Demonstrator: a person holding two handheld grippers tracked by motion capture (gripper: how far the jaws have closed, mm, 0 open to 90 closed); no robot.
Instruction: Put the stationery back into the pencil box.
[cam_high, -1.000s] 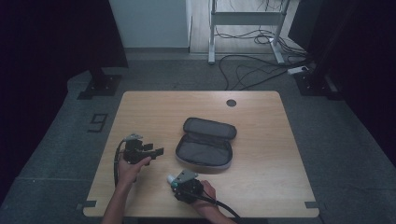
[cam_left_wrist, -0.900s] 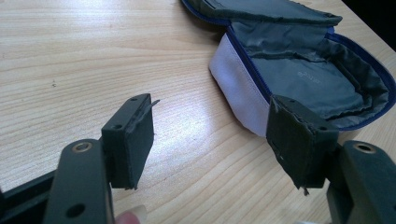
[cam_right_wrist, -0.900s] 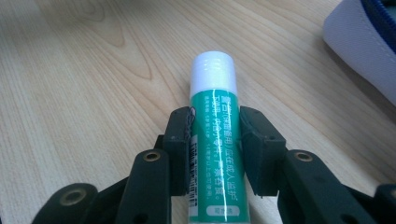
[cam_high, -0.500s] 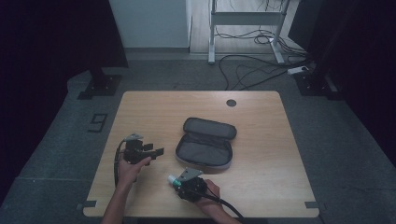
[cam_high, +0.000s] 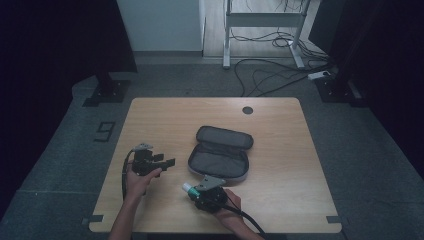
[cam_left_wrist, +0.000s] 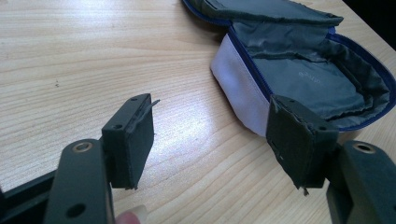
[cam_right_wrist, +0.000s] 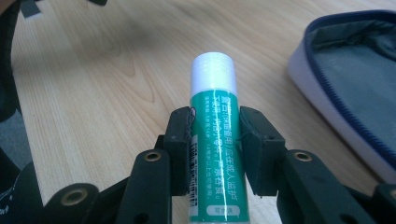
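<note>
A green glue stick (cam_right_wrist: 214, 135) with a white cap is clamped between the jaws of my right gripper (cam_right_wrist: 215, 140), which is shut on it near the table's front, left of the pouch. In the high view the glue stick (cam_high: 188, 188) pokes out leftward from that right gripper (cam_high: 192, 190). An open grey zip pouch (cam_high: 220, 152) with blue trim lies mid-table, its lid flipped back; its inside (cam_left_wrist: 308, 79) looks empty. My left gripper (cam_left_wrist: 210, 140) stands open above bare wood, aimed at the pouch's near wall, and in the high view this left gripper (cam_high: 167, 162) sits left of the pouch.
The wooden table (cam_high: 280, 130) has a dark round cable hole (cam_high: 247, 110) at the back. Cables (cam_high: 280, 75) and a desk frame lie on the floor beyond it. A floor marker "9" (cam_high: 105, 131) sits left of the table.
My right gripper with the glue stick has shifted slightly toward the front edge and turned a little. The left gripper has stayed put.
</note>
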